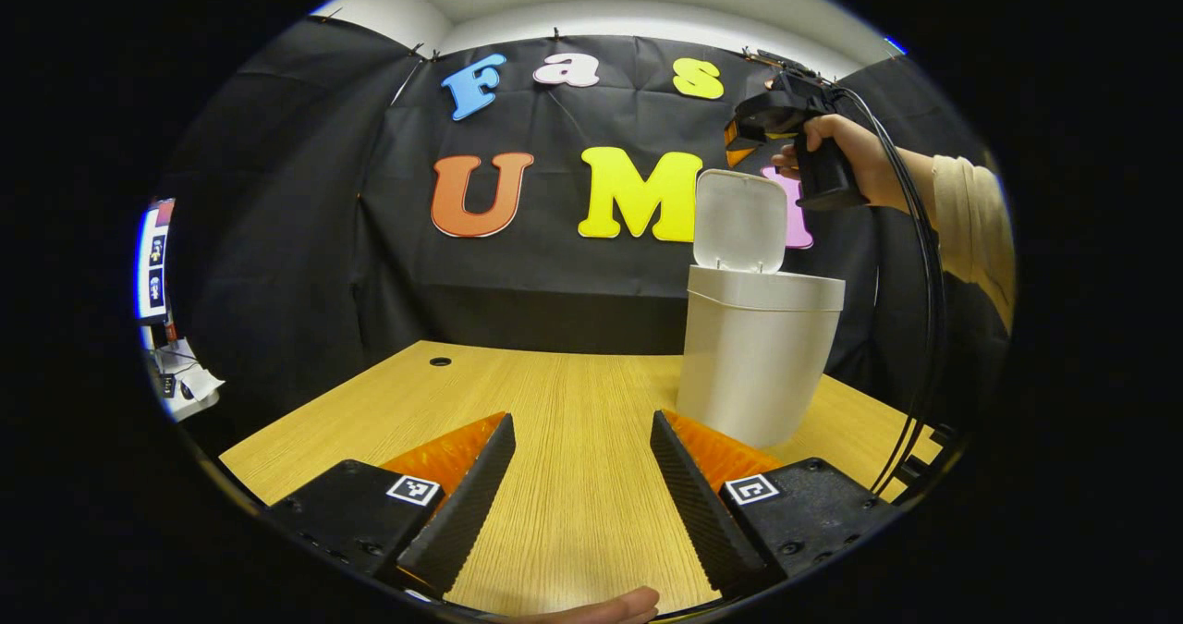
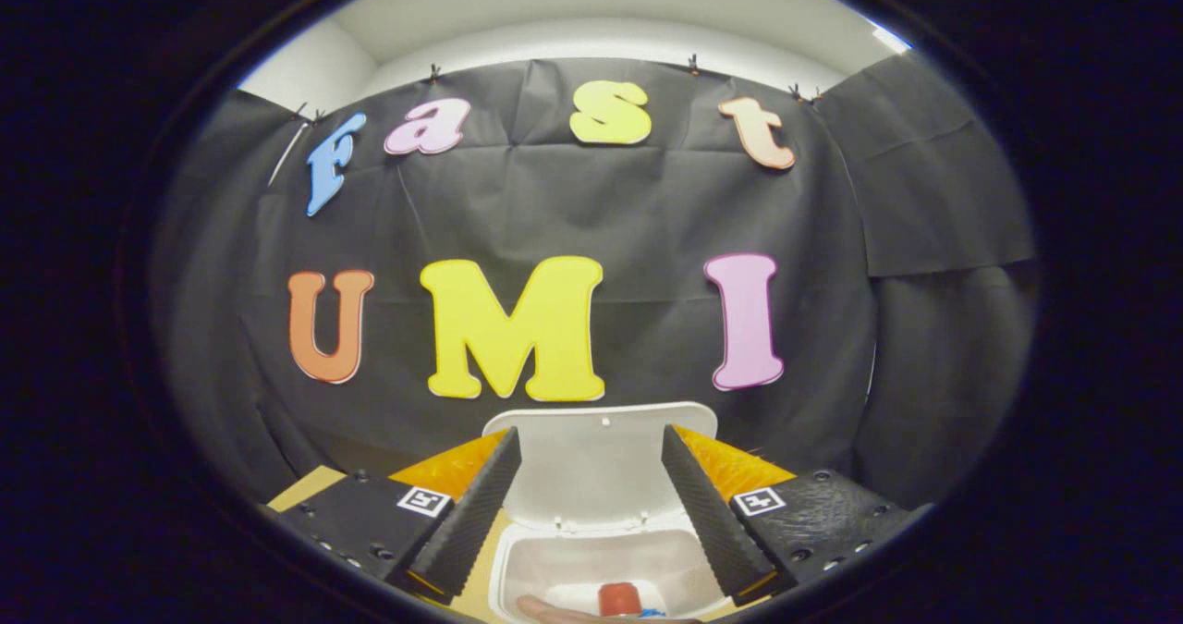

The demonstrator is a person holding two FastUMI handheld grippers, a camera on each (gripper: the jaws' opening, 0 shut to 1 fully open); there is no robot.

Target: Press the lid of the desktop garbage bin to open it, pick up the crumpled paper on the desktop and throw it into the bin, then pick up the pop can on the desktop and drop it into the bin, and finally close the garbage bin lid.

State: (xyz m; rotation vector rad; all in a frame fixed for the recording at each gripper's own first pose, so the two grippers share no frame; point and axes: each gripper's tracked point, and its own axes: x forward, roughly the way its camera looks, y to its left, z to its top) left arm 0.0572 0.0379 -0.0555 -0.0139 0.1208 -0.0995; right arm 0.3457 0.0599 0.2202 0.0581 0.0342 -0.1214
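The white desktop bin stands on the wooden table with its lid flipped upright. My left gripper hovers low over the table, left of the bin, open with nothing between its fingers. A hand holds my right gripper high above the bin, just behind the lid's top edge. From the right gripper view I look down into the bin's open mouth. A red pop can lies inside on something white. My right gripper is open and empty, with the raised lid behind its fingers.
A cable hole sits near the table's far left edge. A black cable hangs from the right gripper down past the bin's right side. A person's sleeve is at the right. Clutter lies beyond the table's left end.
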